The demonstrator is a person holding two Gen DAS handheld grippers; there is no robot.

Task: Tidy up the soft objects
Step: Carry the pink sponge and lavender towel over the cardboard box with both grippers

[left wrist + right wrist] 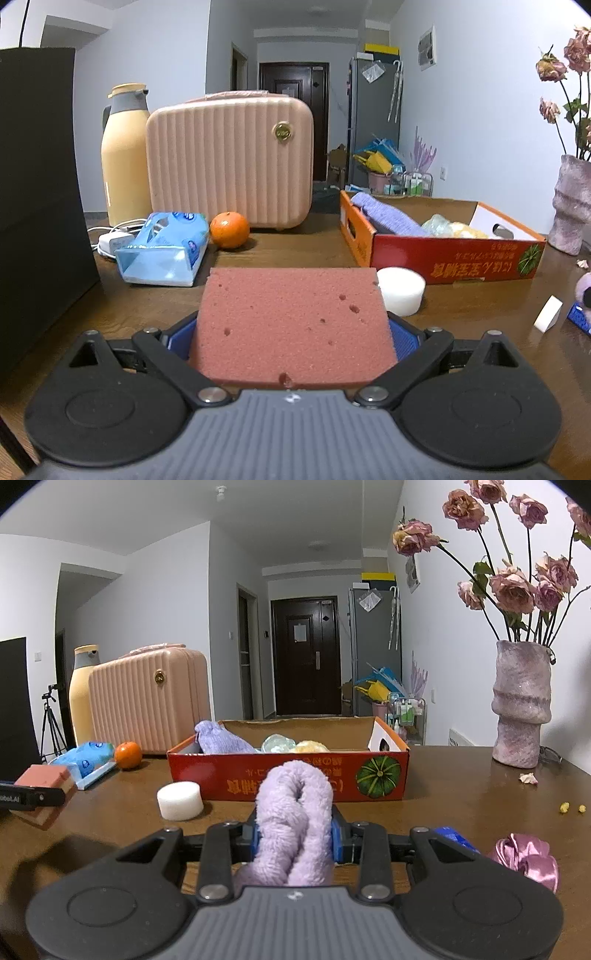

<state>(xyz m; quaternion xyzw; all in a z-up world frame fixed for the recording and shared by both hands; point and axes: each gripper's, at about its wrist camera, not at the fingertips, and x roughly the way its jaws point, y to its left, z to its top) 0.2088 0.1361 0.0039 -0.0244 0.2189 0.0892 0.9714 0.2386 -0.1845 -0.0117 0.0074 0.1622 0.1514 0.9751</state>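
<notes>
Both hand-held grippers are loaded, which fits a sorting job with the box as the collecting place. On the left, the left hand-held gripper (pixel 293 332) is clamped on a pink-brown sponge block (pixel 291 325), its blue pads pressing the block's two sides so it juts forward above the bench (pixel 461 314); the right wrist view shows it held clear of the wood at the far left. Behind it on the bench lie a blue tissue pack (pixel 162 251) and an orange (pixel 229 229), with a yellow thermos jug (pixel 123 155) and a ribbed pink case (pixel 231 162) standing at the back, none of them likely candidates for sorting except perhaps the tissues.

Toward the middle, a white foam cylinder (pixel 180 799) stands on the bench just before the red cardboard box (pixel 288 775), apparently waiting its turn. The box already holds a lilac cloth, something pale green and something yellow, so I judge the task well under way. Its printing is Chinese and upside down from here; I cannot read it, though a green pumpkin picture sits at its right end.

Further right, the right hand-held gripper (pixel 295 842) is closed tight on a folded lilac fleece towel (pixel 293 819), squeezed between the blue pads and aimed at the box front. A pink satin scrunchie (pixel 524 856) lies near it, and a vase of dried roses (pixel 521 705) stands at the far right. The left tool's side carries a partly visible word ending "LAI".
</notes>
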